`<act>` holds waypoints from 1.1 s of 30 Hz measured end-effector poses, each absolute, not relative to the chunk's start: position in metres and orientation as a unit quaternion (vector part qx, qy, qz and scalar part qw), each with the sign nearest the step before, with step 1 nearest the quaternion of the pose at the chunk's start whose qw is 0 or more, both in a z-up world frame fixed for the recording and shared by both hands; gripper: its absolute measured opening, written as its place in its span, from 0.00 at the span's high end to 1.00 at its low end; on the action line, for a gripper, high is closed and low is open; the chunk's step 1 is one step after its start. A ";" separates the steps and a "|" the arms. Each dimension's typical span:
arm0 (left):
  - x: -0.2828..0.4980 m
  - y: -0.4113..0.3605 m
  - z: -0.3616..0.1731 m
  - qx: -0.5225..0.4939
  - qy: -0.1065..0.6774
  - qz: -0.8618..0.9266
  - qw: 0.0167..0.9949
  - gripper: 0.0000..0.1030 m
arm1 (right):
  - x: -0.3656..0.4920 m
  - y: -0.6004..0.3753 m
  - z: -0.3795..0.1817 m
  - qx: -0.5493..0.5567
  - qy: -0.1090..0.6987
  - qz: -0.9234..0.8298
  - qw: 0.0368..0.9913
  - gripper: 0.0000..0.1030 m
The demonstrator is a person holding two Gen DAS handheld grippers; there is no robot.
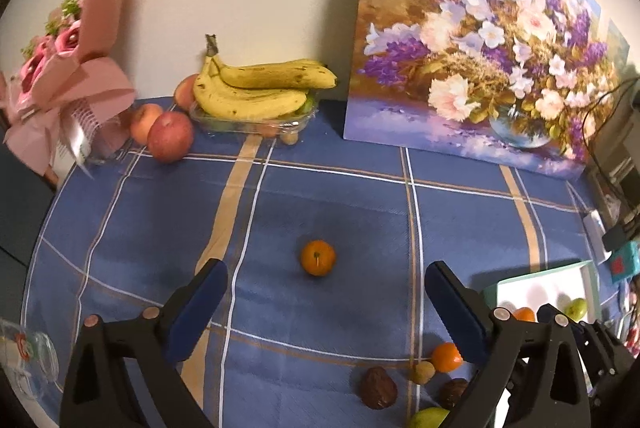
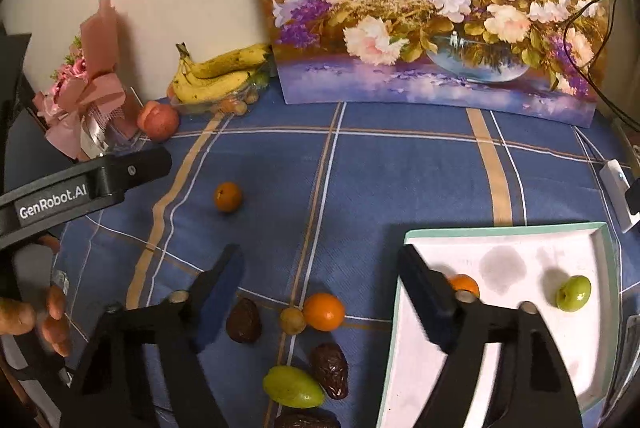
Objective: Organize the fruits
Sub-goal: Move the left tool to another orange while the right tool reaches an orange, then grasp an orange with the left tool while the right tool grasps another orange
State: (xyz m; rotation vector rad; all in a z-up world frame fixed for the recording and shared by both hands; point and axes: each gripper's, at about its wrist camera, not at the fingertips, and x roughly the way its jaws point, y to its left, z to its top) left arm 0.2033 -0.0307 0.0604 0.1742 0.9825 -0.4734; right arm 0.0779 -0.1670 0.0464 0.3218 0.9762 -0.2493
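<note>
1. Left gripper wide open, empty, lined up on lone orange mid-cloth; right gripper also wide, empty, above fruit cluster near tray.
2. Judged step: pick lone orange for tray. Best to advance until the orange sits between the pads, close gently across the widest part; round, likely to roll.
3. Tray holds green fruit and second orange, half hidden behind right finger.
4. Dark fruits hard to identify; nearest one cut off at frame edge. Punnet contents under bananas unclear.
</note>
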 end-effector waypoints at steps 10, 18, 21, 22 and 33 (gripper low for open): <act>0.236 -0.040 0.001 0.084 0.512 -0.222 0.825 0.19 | 0.094 -0.166 0.007 0.152 0.514 -0.118 0.836 0.38; 0.254 -0.044 -0.035 0.069 0.533 -0.217 0.815 0.35 | 0.102 -0.166 -0.039 0.159 0.569 -0.117 0.798 0.51; 0.259 -0.042 -0.045 0.056 0.539 -0.217 0.812 0.45 | 0.103 -0.164 -0.047 0.155 0.579 -0.116 0.792 0.55; 0.260 -0.042 -0.047 0.053 0.540 -0.217 0.811 0.47 | 0.103 -0.163 -0.047 0.155 0.579 -0.116 0.792 0.56; 0.259 -0.040 -0.053 0.035 0.544 -0.223 0.808 0.67 | 0.104 -0.160 -0.046 0.154 0.580 -0.109 0.792 0.65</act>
